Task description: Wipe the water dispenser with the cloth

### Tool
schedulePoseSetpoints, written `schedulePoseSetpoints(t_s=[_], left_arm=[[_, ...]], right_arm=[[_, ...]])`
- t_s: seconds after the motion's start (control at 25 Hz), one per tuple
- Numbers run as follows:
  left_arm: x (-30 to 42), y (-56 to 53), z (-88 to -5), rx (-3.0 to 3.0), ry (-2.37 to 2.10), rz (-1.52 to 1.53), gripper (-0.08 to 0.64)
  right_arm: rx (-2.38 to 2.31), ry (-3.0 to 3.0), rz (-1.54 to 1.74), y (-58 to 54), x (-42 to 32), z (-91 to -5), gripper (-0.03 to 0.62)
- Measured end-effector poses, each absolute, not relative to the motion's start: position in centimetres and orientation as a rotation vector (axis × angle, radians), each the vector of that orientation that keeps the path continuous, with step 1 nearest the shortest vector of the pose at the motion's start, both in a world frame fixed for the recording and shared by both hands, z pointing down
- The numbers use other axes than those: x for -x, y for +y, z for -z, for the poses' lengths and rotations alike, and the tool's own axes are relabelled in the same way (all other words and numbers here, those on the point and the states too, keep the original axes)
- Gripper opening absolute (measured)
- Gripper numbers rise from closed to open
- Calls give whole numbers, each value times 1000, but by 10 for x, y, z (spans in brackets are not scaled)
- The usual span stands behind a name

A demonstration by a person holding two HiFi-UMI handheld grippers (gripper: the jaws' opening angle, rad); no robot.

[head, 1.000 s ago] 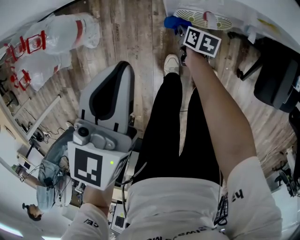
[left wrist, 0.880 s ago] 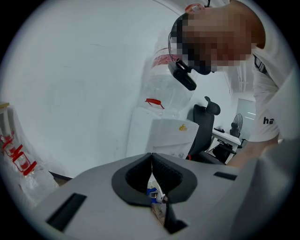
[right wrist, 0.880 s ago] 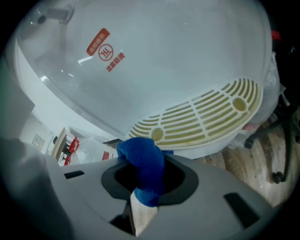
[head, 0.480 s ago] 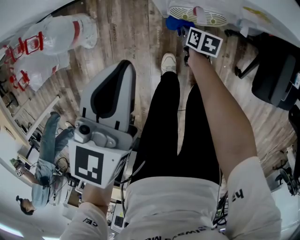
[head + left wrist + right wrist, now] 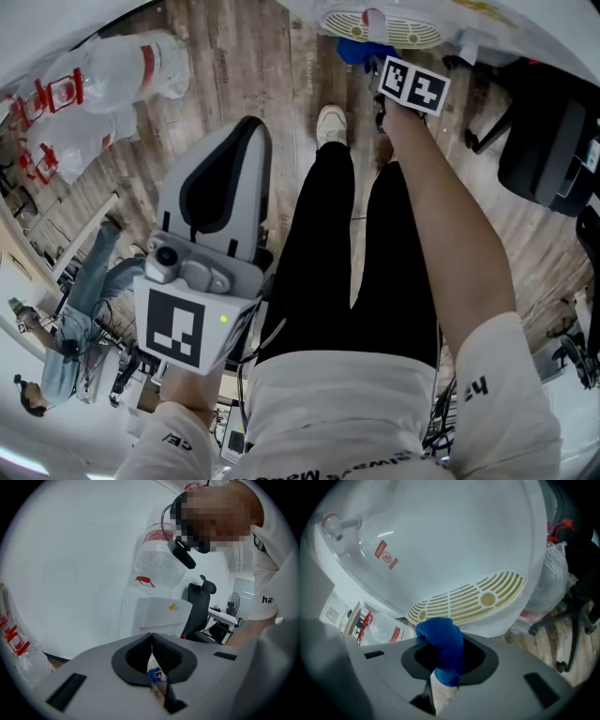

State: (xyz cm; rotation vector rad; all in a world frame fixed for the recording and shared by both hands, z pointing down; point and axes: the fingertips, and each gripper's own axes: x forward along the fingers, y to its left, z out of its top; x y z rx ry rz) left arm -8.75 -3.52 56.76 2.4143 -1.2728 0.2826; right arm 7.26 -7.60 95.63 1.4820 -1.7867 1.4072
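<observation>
The white water dispenser (image 5: pixel 454 536) fills the right gripper view, its cream slotted drip tray (image 5: pixel 468 597) just beyond the jaws. My right gripper (image 5: pixel 440 662) is shut on a blue cloth (image 5: pixel 442 637), whose bunched end sticks up close under the tray. From the head view, the cloth (image 5: pixel 359 51) sits beside the tray (image 5: pixel 380 26) with the right gripper (image 5: pixel 375 62) stretched far forward. My left gripper (image 5: pixel 249 129) is held back by my left leg, shut and holding nothing. It looks at the dispenser (image 5: pixel 157 613) and its bottle (image 5: pixel 157 566) from a distance.
Clear bags of empty water bottles (image 5: pixel 112 70) lie on the wooden floor at the left. A black office chair (image 5: pixel 548 141) stands to the right of the dispenser. A bystander (image 5: pixel 80 309) stands at the lower left. My legs and a white shoe (image 5: pixel 330 125) are below.
My right gripper has carried the cloth a little further forward, up to the drip tray. The left gripper has stayed put. The bystander at the left has shifted.
</observation>
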Motion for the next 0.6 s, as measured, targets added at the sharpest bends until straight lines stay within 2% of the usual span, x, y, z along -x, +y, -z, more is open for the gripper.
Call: schedulePoseSetpoints(t_s=[0.6], left_arm=[[56,-33,-563,-2436,-1245,-288,20]], right_arm=[[-1501,-1750,-1326,-72,-137,-955,97]])
